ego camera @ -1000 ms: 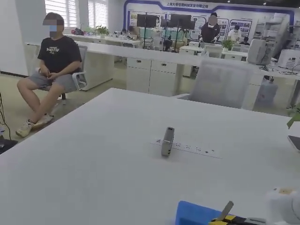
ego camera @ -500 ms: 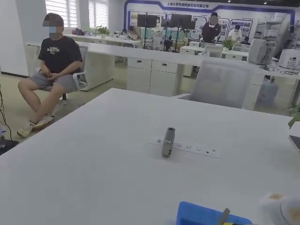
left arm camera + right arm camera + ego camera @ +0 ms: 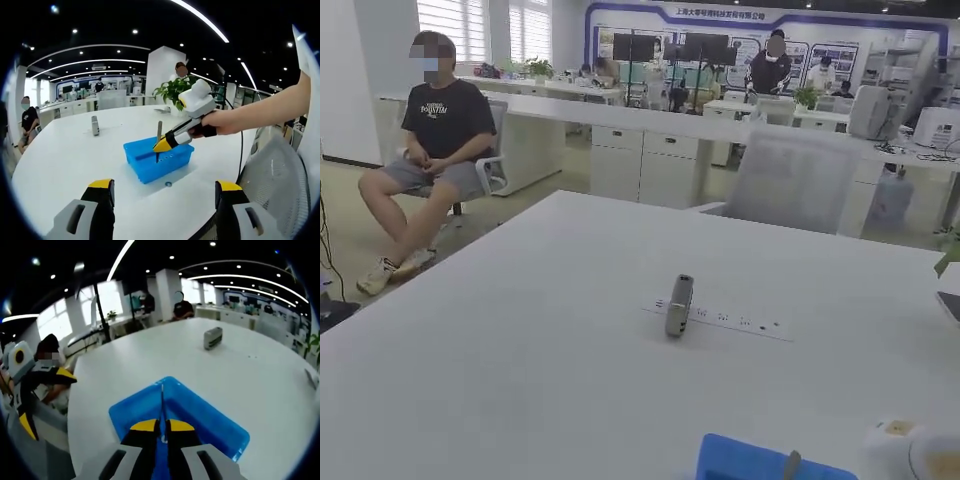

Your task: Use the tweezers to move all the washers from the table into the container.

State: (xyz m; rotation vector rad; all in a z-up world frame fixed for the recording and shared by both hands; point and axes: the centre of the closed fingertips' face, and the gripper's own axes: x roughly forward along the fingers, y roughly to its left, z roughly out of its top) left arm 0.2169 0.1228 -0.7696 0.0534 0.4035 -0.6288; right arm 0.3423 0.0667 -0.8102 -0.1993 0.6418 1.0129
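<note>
A blue container (image 3: 160,161) sits on the white table (image 3: 75,150). My right gripper (image 3: 164,145) hangs over it, shut on grey tweezers (image 3: 158,134) whose tips point down into it. In the right gripper view the jaws (image 3: 160,426) pinch the tweezers (image 3: 161,402) above the container (image 3: 205,417). One small washer (image 3: 168,184) lies on the table just in front of the container. My left gripper (image 3: 164,186) stands open and holds nothing, its jaws wide apart near that washer. The head view catches the container (image 3: 750,460) and the tweezers' end (image 3: 791,464) at its bottom edge.
A grey box (image 3: 678,303) stands on a white power strip (image 3: 730,320) at mid-table. Behind the table's far edge is a grey office chair (image 3: 790,180). A person (image 3: 430,140) sits at the far left. A potted plant (image 3: 172,92) stands beyond the container.
In the head view the right gripper's yellow tips and most of the tweezers have dropped below the bottom edge. The camera has shifted slightly.
</note>
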